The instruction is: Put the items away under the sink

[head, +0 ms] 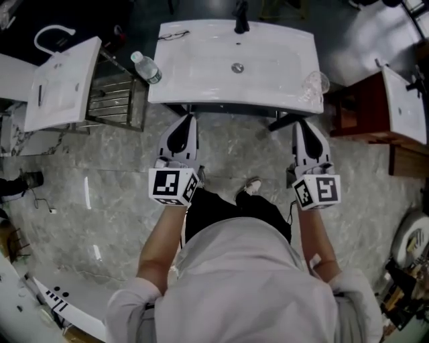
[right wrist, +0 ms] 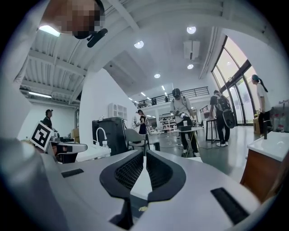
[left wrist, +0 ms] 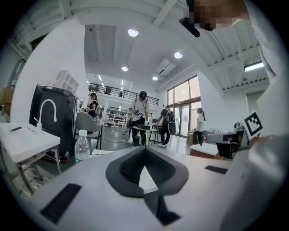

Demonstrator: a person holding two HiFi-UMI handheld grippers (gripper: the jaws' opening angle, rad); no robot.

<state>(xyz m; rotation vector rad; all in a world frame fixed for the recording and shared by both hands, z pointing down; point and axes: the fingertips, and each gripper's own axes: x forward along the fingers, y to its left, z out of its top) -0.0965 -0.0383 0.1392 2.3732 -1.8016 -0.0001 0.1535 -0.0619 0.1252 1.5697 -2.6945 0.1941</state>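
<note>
Head view looked steeply down on a person standing square to a white sink [head: 268, 80], both tools held low and level in front of the body, which reads as a ready stance before any item was picked up. At far left stood a second basin [head: 60, 84] with a metal rack [head: 120, 100] between it and the sink. A water bottle [head: 145, 67] sat at the sink's left edge, upright and untouched, probably one of the items meant for below. The left gripper [head: 187, 121] pointed at the sink's front edge, just short of it; its own view showed the fingertips pressed together with nothing between them, only pale surface visible through the gap lower down. The faucet [head: 241, 17] stood at the back of the sink. The right gripper [head: 299, 123] mirrored the left, its tips likewise closed on nothing. A clear cup [head: 315, 84] rested on the sink's right corner, near that gripper's side, so each tool seemed to have an item within its own reach. The space under the sink was mostly hidden by the basin. A brown cabinet [head: 358, 110] stood to the right.
</note>
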